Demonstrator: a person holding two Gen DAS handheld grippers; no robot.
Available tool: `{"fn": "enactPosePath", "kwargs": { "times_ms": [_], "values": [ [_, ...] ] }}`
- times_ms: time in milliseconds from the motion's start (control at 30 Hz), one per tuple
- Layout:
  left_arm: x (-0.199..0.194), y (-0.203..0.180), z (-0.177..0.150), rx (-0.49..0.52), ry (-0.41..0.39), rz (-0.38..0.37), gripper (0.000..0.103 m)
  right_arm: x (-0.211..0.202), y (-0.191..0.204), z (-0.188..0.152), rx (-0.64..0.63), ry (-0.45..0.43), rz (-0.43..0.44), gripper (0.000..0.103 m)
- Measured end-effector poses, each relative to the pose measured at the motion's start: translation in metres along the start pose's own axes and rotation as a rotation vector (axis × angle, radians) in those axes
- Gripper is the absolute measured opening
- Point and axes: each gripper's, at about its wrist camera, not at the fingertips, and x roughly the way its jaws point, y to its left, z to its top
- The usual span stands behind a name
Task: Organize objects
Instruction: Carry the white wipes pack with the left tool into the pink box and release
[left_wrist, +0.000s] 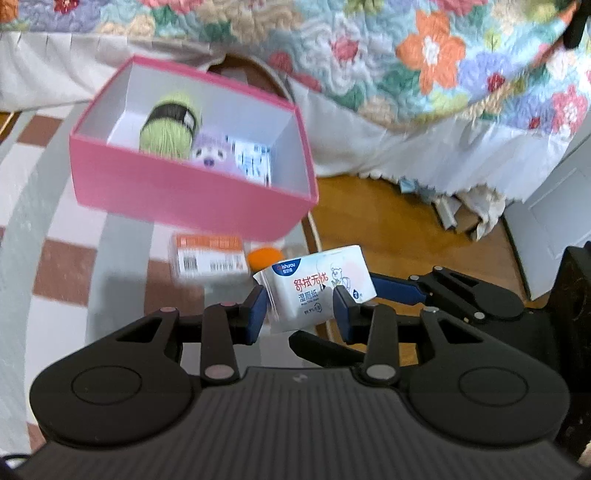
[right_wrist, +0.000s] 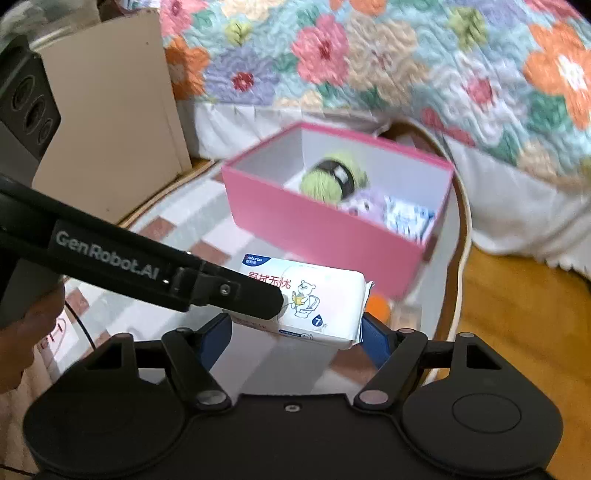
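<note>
Orange ball (left_wrist: 264, 258) half hidden behind wipes pack (left_wrist: 317, 291).

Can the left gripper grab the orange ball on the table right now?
Probably not: the left gripper is shut on the wipes pack, which also hangs in front of the orange ball.

One pink box (left_wrist: 192, 199), perhaps five items.

Home, probably bedroom: floral quilt (right_wrist: 369, 55) draped over bed edge, checked rug (left_wrist: 66, 273), wooden floor (left_wrist: 399, 221).
</note>
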Motion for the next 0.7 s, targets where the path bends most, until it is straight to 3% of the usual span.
{"fn": "enactPosePath", "kwargs": {
  "times_ms": [233, 467, 567, 633, 700],
  "values": [
    [-0.009, -0.003, 0.042, 0.018, -0.07, 0.037, 0.037, -0.004, -0.004, 0.046, -0.105, -0.039, 0.01, 0.079],
    [0.01, 0.0, 0.088, -0.015, -0.108, 0.073, 0.037, 0.01, -0.019, 0.089, -0.159, -0.038, 0.028, 0.078],
    [0.025, 0.002, 0.109, -0.001, -0.121, 0.117, 0.037, 0.026, -0.033, 0.107, -0.15, -0.008, 0.028, 0.067],
    [0.04, 0.007, 0.123, 0.013, -0.115, 0.135, 0.037, 0.039, -0.045, 0.116, -0.131, 0.02, 0.031, 0.053],
    [0.057, 0.013, 0.136, 0.005, -0.097, 0.134, 0.037, 0.055, -0.06, 0.126, -0.098, 0.035, 0.034, 0.049]
  ]
}}
